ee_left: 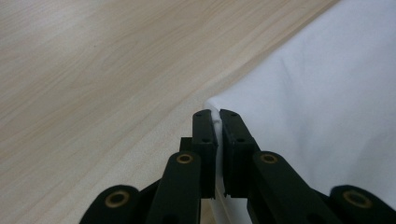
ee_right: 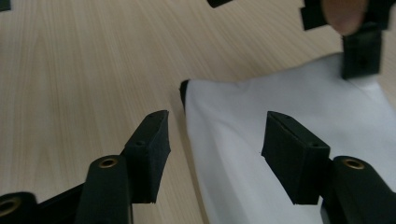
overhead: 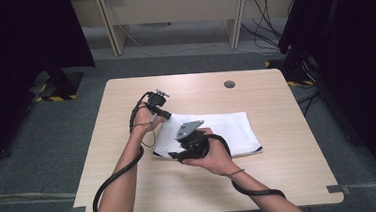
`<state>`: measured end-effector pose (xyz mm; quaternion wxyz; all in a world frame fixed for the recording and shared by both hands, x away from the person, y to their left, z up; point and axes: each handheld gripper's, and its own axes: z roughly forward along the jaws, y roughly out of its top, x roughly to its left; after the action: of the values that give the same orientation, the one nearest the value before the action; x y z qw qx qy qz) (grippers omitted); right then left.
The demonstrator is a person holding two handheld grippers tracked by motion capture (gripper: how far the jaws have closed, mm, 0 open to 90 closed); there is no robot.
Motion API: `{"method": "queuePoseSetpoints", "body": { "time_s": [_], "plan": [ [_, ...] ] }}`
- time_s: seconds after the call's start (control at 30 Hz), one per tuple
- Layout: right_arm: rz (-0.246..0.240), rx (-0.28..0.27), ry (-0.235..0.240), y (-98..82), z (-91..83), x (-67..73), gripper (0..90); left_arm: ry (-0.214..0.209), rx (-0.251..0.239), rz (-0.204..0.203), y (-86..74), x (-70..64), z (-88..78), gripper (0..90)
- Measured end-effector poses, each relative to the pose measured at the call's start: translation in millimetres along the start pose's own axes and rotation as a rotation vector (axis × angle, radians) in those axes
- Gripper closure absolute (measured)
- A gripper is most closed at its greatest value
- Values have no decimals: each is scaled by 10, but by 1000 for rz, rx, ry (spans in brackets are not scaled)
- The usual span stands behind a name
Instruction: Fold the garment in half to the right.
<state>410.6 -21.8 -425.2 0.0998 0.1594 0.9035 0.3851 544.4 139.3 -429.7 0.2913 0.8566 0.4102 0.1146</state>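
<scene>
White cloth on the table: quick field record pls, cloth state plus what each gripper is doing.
cloth: white folded cloth, lying flat on the wooden table
left gripper: shut on the cloth's corner, fabric pinched between the jaws
right gripper: open, jaws astride the cloth's near edge, one over wood, one over fabric; nothing gripped
table hole: round grommet, beyond the cloth
</scene>
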Motion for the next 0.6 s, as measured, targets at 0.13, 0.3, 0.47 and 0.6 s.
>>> {"method": "queuePoseSetpoints", "body": {
  "time_s": [0.13,0.3,0.47,0.6],
  "plan": [
    [-42,46,7,87,247,39,459,-6,5,-3,-13,22,13,850],
    [-46,64,29,120,419,55,499,-18,10,-7,-32,55,24,851],
    [-59,76,41,134,529,69,529,-26,21,-6,-31,75,48,851],
    [-60,104,41,124,621,78,545,-36,22,-9,-38,97,47,851]
  ]
}}
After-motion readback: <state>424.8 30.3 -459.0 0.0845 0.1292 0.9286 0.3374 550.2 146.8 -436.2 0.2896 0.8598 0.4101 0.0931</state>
